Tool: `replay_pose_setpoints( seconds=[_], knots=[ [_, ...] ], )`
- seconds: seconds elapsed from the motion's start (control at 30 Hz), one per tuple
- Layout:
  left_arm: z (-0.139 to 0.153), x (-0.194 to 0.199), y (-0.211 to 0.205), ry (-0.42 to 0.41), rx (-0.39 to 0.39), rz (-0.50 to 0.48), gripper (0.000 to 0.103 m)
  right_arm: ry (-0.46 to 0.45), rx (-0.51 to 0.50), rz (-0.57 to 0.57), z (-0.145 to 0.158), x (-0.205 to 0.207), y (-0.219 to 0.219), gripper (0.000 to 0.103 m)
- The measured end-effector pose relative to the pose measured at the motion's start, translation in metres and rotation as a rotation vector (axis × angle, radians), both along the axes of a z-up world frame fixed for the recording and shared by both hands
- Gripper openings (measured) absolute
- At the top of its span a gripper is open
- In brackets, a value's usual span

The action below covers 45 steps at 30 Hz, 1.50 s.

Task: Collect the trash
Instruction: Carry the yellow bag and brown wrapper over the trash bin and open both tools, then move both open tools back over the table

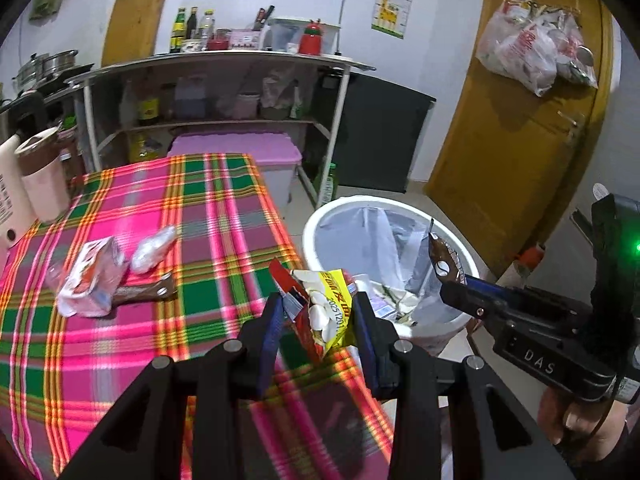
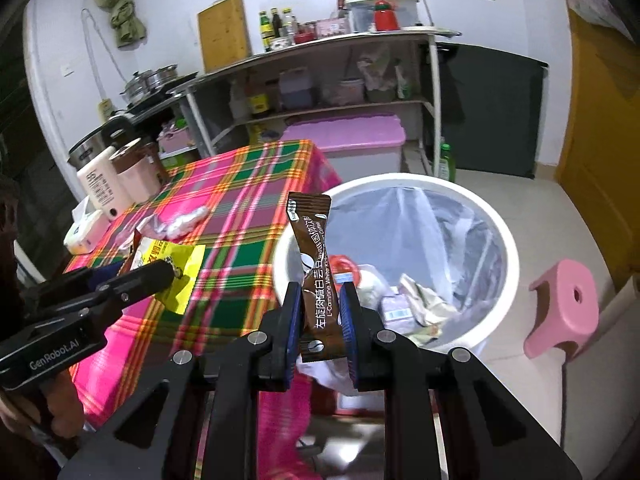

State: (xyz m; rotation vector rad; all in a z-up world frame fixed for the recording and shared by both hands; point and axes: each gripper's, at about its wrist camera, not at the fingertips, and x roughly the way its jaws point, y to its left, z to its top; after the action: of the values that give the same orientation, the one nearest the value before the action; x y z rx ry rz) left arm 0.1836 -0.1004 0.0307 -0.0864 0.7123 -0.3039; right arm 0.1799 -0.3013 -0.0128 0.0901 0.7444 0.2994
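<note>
Left tool (image 1: 318,312) grips a crumpled yellow-and-red snack wrapper (image 1: 326,308) above the plaid-clothed bench (image 1: 120,340); right tool (image 2: 320,312) pinches a brown coffee sachet (image 2: 314,272) over the round white lined bin (image 2: 508,248). Farther left, more wrappers (image 1: 92,280) lie on the bench.

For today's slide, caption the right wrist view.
Right gripper carries a brown coffee sachet toward the white bin.
</note>
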Motion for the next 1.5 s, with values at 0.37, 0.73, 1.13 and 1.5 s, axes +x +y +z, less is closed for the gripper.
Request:
replay_pose_setpoints(
  seconds=[0.37, 0.73, 1.13, 1.5],
  knots=[
    [-0.009, 0.026, -0.036, 0.023, 0.022, -0.067, 0.037, 0.037, 0.013, -0.076, -0.013, 0.015, -0.034, 0.020],
    [-0.020, 0.048, -0.054, 0.047, 0.026, -0.097, 0.037, 0.077, 0.011, -0.104, -0.027, 0.033, -0.049, 0.020],
    [-0.029, 0.067, -0.061, 0.071, 0.030, -0.101, 0.039, 0.122, 0.019, -0.101, -0.037, 0.051, -0.051, 0.021],
    [-0.022, 0.062, -0.053, 0.035, 0.029, -0.069, 0.046, 0.108, 0.029, -0.107, -0.035, 0.048, -0.051, 0.041]
  ],
)
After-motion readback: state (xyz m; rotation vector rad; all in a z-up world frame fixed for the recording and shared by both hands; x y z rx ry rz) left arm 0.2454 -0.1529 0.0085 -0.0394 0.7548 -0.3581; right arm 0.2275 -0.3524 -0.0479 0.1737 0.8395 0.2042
